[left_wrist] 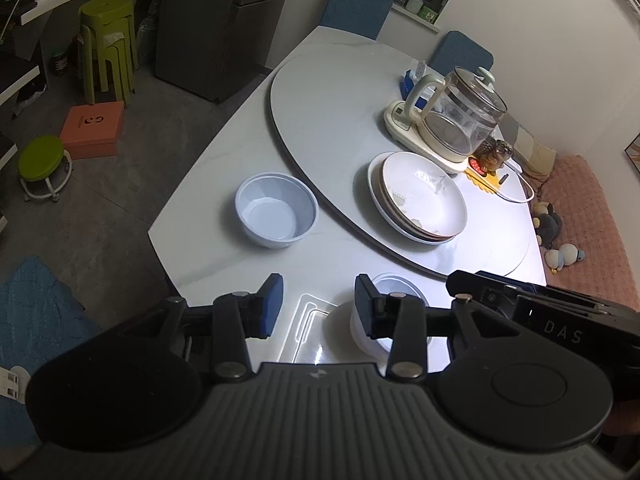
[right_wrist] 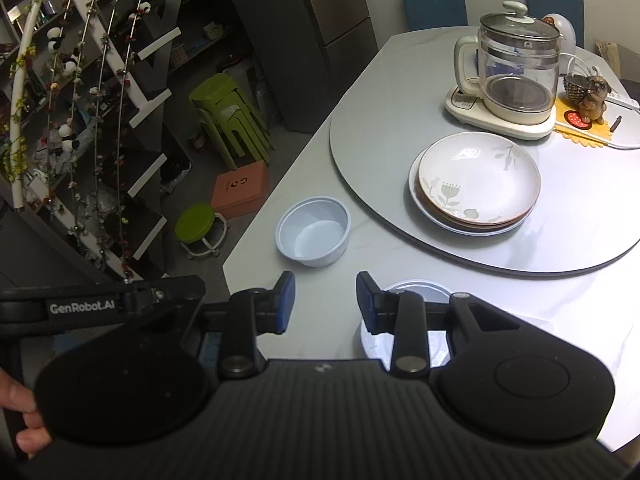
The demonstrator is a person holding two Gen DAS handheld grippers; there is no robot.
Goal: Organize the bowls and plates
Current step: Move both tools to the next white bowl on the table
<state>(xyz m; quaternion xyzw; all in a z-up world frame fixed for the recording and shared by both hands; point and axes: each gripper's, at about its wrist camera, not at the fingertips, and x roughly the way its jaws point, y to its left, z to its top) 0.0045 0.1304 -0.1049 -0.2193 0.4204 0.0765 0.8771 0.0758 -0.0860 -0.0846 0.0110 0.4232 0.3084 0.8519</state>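
1. The left gripper (left_wrist: 319, 306) hung above the near edge of the bench (left_wrist: 224, 160), its blue fingers (left_wrist: 272, 306) parted by a moderate gap with only the bench top showing between them; they held nothing.
2. The right gripper (right_wrist: 325, 302) hovered over the same near edge, fingers (right_wrist: 286, 302) likewise partly apart and empty.
3. A pale blue bowl (left_wrist: 276, 210) stood upright and empty on the bench, just outside the rim of the round turntable (left_wrist: 320, 112), well clear of both grippers.
4. A second white bowl (left_wrist: 400, 286) sat near the front edge, mostly hidden behind the right-hand finger of each gripper; it seemed to be upright, though too little of it showed to be sure.
5. On the turntable lay a stack of plates (right_wrist: 478, 184): a white plate with a leaf pattern on top, brown-rimmed ones beneath, a wider white one at the bottom.
6. Behind the stack stood a glass kettle (right_wrist: 516, 68) on its cream base, with a small dog figurine (right_wrist: 594, 98) beside it.
7. A hand (right_wrist: 22, 420) showed at the lower left edge of the right wrist view.
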